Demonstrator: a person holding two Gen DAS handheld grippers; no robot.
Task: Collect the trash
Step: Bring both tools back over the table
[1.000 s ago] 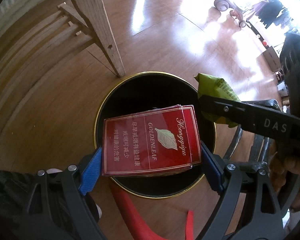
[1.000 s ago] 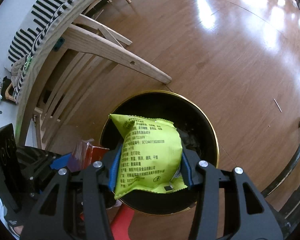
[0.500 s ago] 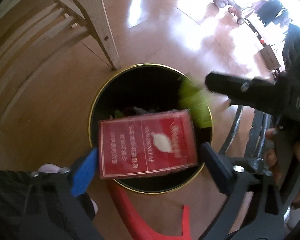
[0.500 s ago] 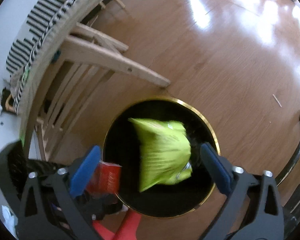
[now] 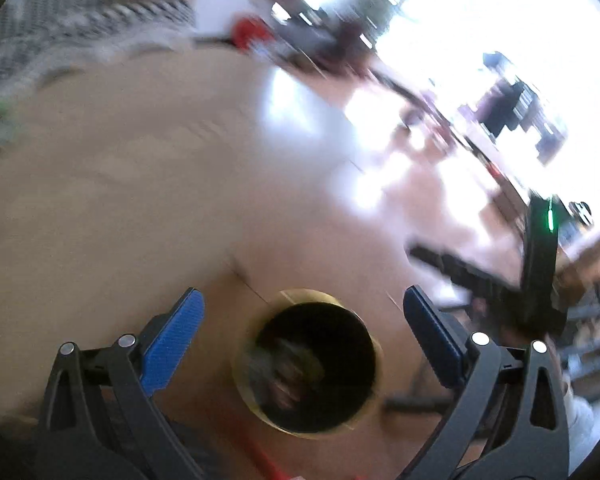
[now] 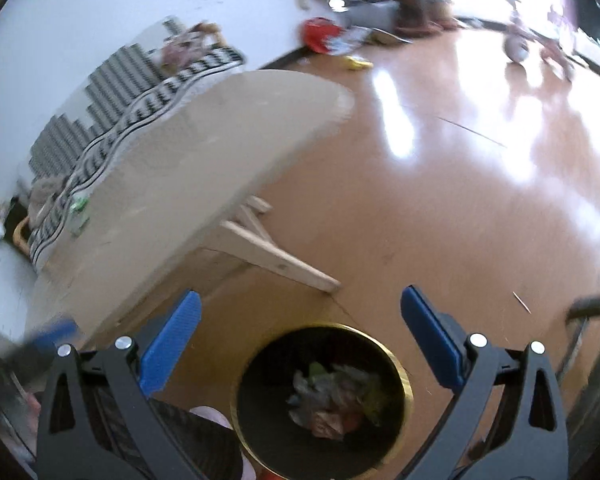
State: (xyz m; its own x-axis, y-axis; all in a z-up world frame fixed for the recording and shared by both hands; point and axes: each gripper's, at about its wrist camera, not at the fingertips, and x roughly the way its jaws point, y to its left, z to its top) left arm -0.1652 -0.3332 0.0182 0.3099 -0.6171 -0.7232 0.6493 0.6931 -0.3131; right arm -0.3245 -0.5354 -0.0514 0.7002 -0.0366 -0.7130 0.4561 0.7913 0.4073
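Your left tool [image 5: 302, 316] is spread wide with nothing between its blue pads, and your right tool [image 6: 300, 316] is spread just as wide and empty too. Below both sits the round black bin with a gold rim [image 6: 407, 384] on the glossy brown wooden floor [image 6: 440, 220], beside the pale wooden table [image 6: 204, 152]. Crumpled trash [image 6: 332, 398] lies heaped inside the bin; the left view is blurred.

A lived-in home is suggested by the glossy wooden floor [image 6: 440, 208], a pale wooden table [image 6: 204, 152] edged with a striped cloth [image 6: 140, 92], scattered toys (a small tricycle [image 6: 518, 46] among them), and a gold-rimmed bin [image 6: 407, 384].
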